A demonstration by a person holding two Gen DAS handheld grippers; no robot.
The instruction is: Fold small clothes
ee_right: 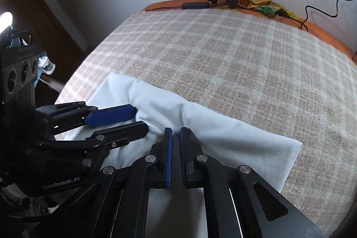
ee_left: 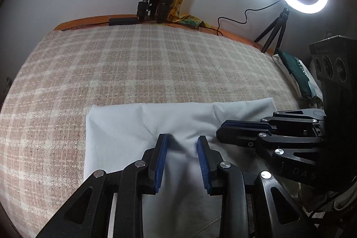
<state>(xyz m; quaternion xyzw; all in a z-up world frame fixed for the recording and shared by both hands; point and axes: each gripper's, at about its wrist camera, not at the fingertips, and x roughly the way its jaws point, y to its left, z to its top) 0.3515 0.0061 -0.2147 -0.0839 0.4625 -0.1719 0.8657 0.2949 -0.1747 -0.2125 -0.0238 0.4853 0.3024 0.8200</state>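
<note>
Main risk: my right gripper (ee_right: 176, 135) is pinched nearly closed and I can't tell if any cloth is caught; if it is, lifting away drags the fold open. My left gripper (ee_left: 181, 141) stands narrowly open over the white garment (ee_left: 125, 126), nothing clamped. Garment sits lower centre of both views on the plaid blanket (ee_left: 133, 64), folded into a band, softly creased, far edge lumpy

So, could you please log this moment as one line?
left tool: open over white cloth | right tool: shut, grip unclear | surface: plaid blanket
</note>
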